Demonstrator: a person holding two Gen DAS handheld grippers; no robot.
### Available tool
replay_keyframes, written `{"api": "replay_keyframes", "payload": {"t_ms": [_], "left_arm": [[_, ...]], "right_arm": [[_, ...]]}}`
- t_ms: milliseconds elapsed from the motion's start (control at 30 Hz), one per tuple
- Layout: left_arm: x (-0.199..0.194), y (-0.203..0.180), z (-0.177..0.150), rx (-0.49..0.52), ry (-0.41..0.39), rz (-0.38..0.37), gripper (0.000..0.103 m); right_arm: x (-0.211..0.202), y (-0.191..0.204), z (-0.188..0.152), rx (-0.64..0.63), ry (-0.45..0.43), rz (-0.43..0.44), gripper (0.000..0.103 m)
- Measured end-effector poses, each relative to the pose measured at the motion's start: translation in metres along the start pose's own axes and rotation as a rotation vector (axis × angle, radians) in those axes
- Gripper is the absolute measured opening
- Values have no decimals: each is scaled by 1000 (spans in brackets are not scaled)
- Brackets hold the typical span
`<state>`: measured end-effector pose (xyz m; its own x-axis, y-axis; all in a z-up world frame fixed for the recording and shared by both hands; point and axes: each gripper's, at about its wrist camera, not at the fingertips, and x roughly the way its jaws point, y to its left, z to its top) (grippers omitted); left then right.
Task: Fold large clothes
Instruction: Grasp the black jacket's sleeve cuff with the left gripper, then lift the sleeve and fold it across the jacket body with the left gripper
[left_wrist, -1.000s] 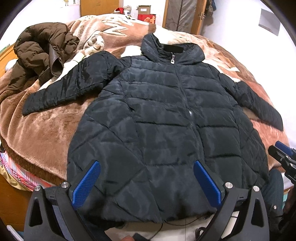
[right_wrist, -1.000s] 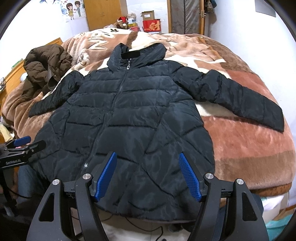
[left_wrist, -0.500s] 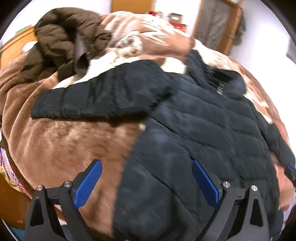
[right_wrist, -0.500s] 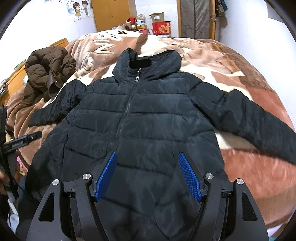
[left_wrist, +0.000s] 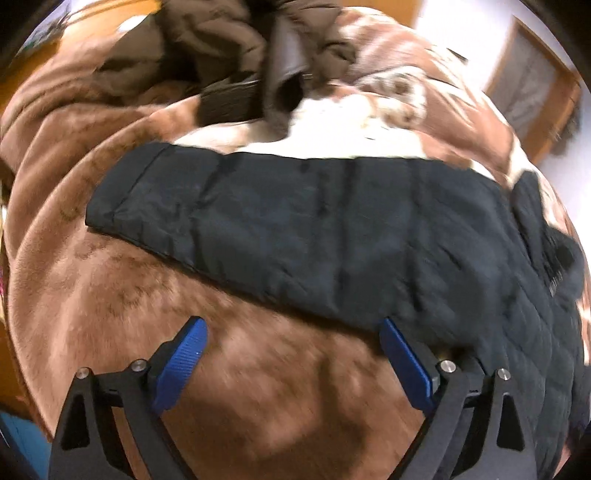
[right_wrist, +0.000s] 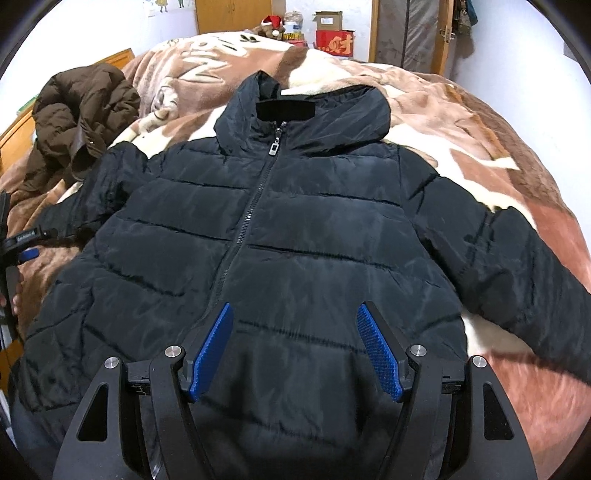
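A black quilted hooded jacket (right_wrist: 314, 229) lies flat and zipped on the bed, front up, both sleeves spread out. Its left sleeve (left_wrist: 295, 229) stretches across the left wrist view, cuff toward the left. My left gripper (left_wrist: 291, 326) hovers over the brown blanket just below that sleeve. Its jaws stand wide and are closing, with nothing between them; its right finger (left_wrist: 402, 362) is by the sleeve's lower edge. It also shows as the left gripper (right_wrist: 26, 240) at the right wrist view's left edge. My right gripper (right_wrist: 295, 308) is open above the jacket's lower front, gripping nothing.
A crumpled brown puffer jacket (right_wrist: 81, 110) lies heaped on the bed's far left, just beyond the sleeve as a brown heap (left_wrist: 229, 44). The plush brown-and-cream blanket (right_wrist: 480, 147) covers the bed. Boxes (right_wrist: 332, 40) and a wardrobe stand behind; a wooden bed frame (right_wrist: 18, 133) runs along the left.
My left gripper swung left from the jacket's hem to the left sleeve and came lower, rolling as it went. My right gripper advanced from the hem up over the jacket's front.
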<state>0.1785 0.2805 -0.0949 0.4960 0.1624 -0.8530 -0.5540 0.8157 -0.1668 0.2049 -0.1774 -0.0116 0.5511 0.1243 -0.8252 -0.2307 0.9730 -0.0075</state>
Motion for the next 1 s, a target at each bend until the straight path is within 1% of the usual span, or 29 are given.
{"api": "replay_keyframes", "payload": {"t_ms": [167, 233, 367, 400, 433, 467, 500, 533, 600, 633, 700, 833, 933, 1000], "left_arm": [[34, 32, 19, -135, 16, 28, 88], [44, 42, 24, -176, 17, 23, 86], [57, 45, 32, -180, -5, 44, 83], [61, 43, 34, -174, -7, 48, 78], [62, 42, 36, -167, -11, 47, 67], [63, 39, 38, -155, -18, 40, 58], [63, 35, 41, -140, -23, 40, 48], [59, 32, 43, -127, -28, 50, 36], [49, 27, 49, -108, -47, 58, 22], [43, 26, 52, -102, -56, 50, 19], [25, 22, 56, -81, -82, 32, 17], [-26, 9, 69, -27, -162, -24, 15], [-66, -11, 77, 25, -226, -74, 15], [-93, -26, 80, 59, -259, -121, 15]], "right_arm": [[22, -2, 1, 10, 30, -1, 70], [29, -5, -1, 15, 41, -7, 70], [38, -14, -3, 32, 57, -26, 70], [40, -18, -4, 39, 62, -32, 70], [42, -20, -4, 44, 66, -37, 70], [43, -23, -5, 51, 71, -44, 70], [43, -25, -5, 53, 73, -49, 70], [44, -26, -6, 53, 77, -57, 70], [42, -27, -9, 38, 83, -72, 70], [40, -27, -11, 27, 86, -80, 70], [36, -26, -14, 17, 88, -84, 70], [22, -30, -23, 33, 81, -85, 70], [12, -32, -28, 46, 73, -82, 70], [5, -33, -31, 48, 62, -91, 70]]}}
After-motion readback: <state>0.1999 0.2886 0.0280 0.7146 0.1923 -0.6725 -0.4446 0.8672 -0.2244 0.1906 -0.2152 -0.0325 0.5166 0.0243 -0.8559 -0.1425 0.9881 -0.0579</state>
